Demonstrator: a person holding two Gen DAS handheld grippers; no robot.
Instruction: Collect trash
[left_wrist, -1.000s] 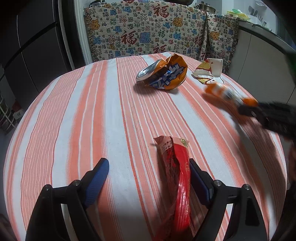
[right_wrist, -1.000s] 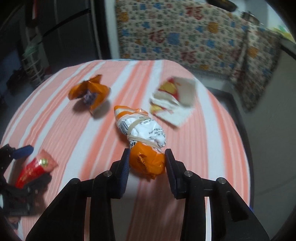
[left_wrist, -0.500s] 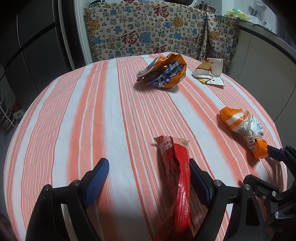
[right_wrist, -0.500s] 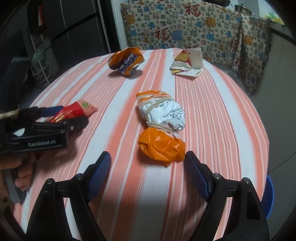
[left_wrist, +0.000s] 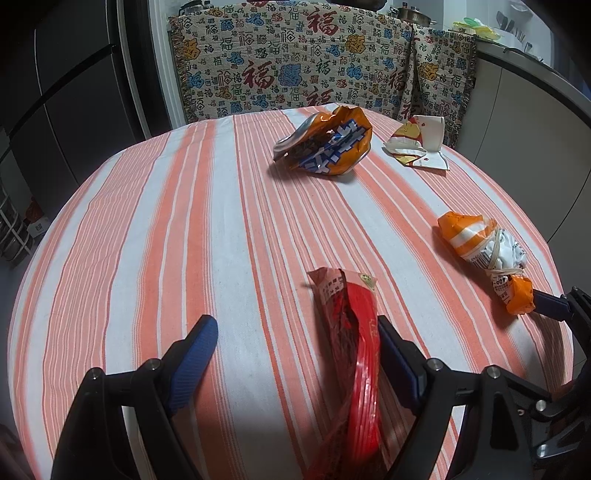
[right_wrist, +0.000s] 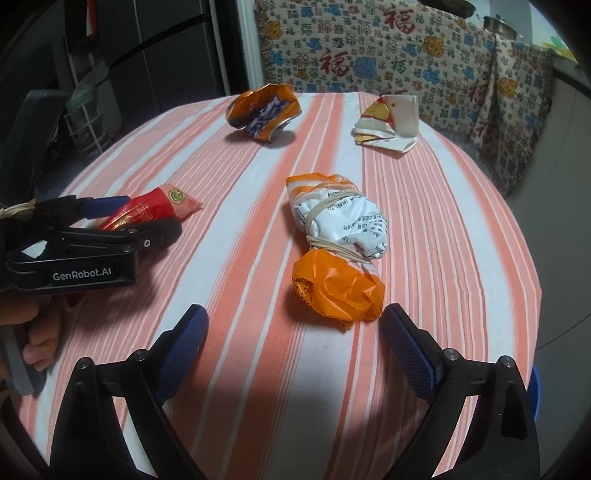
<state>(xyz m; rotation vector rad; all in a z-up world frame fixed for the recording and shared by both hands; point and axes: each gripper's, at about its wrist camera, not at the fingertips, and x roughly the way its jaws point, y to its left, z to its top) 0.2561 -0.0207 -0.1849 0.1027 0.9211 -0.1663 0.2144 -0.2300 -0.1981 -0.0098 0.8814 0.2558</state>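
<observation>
lying on the striped counter (left_wrist: 207, 206), the red wrapper (left_wrist: 354, 332) sits between the spread left tool (left_wrist: 295, 343), against its right finger. right tool (right_wrist: 295, 332) gapes just short of the orange bundle (right_wrist: 338, 240).

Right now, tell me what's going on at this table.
A person is clearing trash off the striped table with two hand-held grippers. The left hand-held gripper is open, a red wrapper lying between its fingers. The right hand-held gripper is open just short of the orange-and-white tied bag. A crumpled snack bag and torn paper carton lie farther back.
</observation>
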